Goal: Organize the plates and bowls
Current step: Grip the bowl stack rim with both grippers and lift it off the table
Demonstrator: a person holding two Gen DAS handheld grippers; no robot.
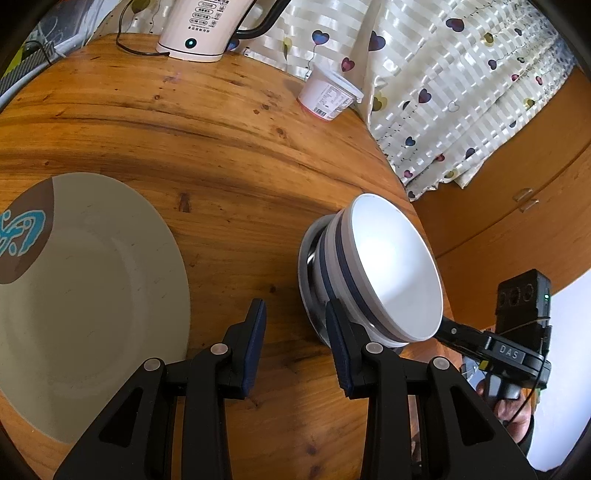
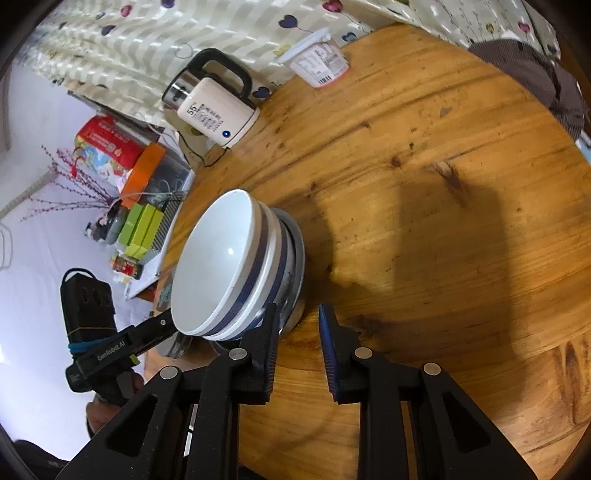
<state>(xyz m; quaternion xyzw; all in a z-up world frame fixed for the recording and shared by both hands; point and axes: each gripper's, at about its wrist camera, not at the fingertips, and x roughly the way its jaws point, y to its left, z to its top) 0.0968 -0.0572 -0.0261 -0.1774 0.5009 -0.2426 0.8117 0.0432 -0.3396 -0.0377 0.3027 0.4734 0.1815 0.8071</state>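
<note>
Plates and bowls share a round wooden table point(image 1: 229, 122): at the left lies a large cream plate point(image 1: 92, 295) with a brown and blue motif on its rim, and to the right, well apart from it, a white blue-striped bowl point(image 1: 391, 269) sits in a stack on a shallow metal dish point(image 1: 306, 273) near the table edge. Behind them stand a cream electric kettle point(image 1: 195, 29) with a lit blue dot and, further right, an upturned yogurt tub point(image 1: 328, 92) with a barcode label, against a heart-print curtain point(image 1: 461, 74).

Left gripper point(image 1: 295, 325) hovers with jaws apart, holding nothing, its right finger just beside the dish. Right gripper point(image 2: 297, 325) is likewise spread and empty, its left finger close against the bowl stack point(image 2: 236, 266).

"DAS" shows on the right gripper's body, "GenRobot.AI" on the left one's, and "55" on the kettle.
</note>
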